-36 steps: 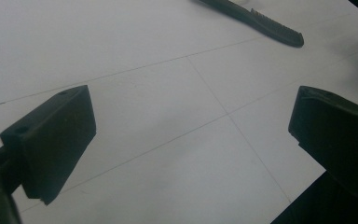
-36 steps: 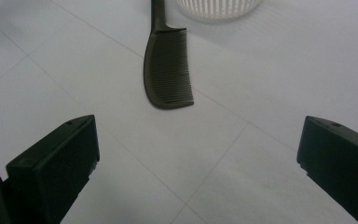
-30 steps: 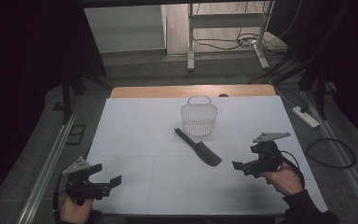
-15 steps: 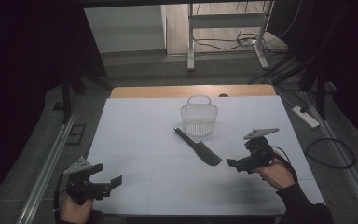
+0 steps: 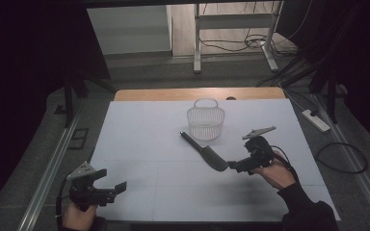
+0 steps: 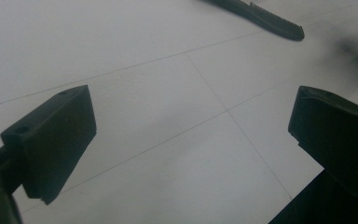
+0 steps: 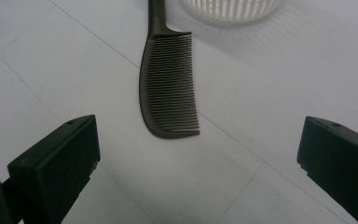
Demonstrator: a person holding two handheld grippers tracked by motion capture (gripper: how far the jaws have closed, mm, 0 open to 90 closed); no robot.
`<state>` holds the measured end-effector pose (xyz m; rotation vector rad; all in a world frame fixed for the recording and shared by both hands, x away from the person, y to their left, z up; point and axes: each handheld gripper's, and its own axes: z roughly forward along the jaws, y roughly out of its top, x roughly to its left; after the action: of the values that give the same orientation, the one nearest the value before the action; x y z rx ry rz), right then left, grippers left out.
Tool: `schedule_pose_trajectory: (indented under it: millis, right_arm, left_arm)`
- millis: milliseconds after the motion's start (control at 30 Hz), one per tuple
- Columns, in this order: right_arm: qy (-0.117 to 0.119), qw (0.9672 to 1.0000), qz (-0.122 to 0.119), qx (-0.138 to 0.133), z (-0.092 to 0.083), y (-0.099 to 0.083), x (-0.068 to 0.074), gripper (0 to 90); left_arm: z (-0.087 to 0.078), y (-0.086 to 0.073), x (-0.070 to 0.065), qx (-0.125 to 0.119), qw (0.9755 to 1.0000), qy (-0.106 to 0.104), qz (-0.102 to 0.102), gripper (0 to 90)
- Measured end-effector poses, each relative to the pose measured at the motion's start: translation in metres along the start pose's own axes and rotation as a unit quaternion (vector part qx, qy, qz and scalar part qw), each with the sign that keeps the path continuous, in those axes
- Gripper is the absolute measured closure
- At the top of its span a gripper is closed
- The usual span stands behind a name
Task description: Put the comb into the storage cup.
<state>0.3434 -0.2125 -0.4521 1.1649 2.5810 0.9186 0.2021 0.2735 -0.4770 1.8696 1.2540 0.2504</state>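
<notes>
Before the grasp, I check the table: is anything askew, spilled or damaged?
Nothing stands out. The dark plastic comb lies flat and whole on the white table, beside the upright white slatted basket. Nothing is spilled.

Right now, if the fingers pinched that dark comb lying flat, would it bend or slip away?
The comb looks like rigid plastic, so it probably stays stiff. It lies flat and thin on the smooth white table, so it may skid when pushed. Its fine teeth seem the weakest part.

Dim room, grey floor [image 5: 139,72]; white-topped table [image 5: 139,139] with wooden far edge, metal frame legs [image 5: 197,48] behind, power strip [image 5: 314,120] and cables at right.
</notes>
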Motion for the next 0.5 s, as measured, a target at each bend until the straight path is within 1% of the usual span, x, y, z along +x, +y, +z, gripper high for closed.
schedule_pose_trajectory:
  millis: [200, 500]
  right_arm:
    - [0.002, 0.9998, -0.008, 0.017, 0.008, 0.007, 0.004, 0.0]
    - [0.008, 0.9996, -0.007, 0.026, 0.019, 0.018, 0.005, 0.0]
  left_arm:
    - [0.0, 0.0, 0.0, 0.001, 1.0, 0.0, 0.0, 1.4]
    - [0.0, 0.0, 0.0, 0.001, 1.0, -0.002, -0.001, 1.4]
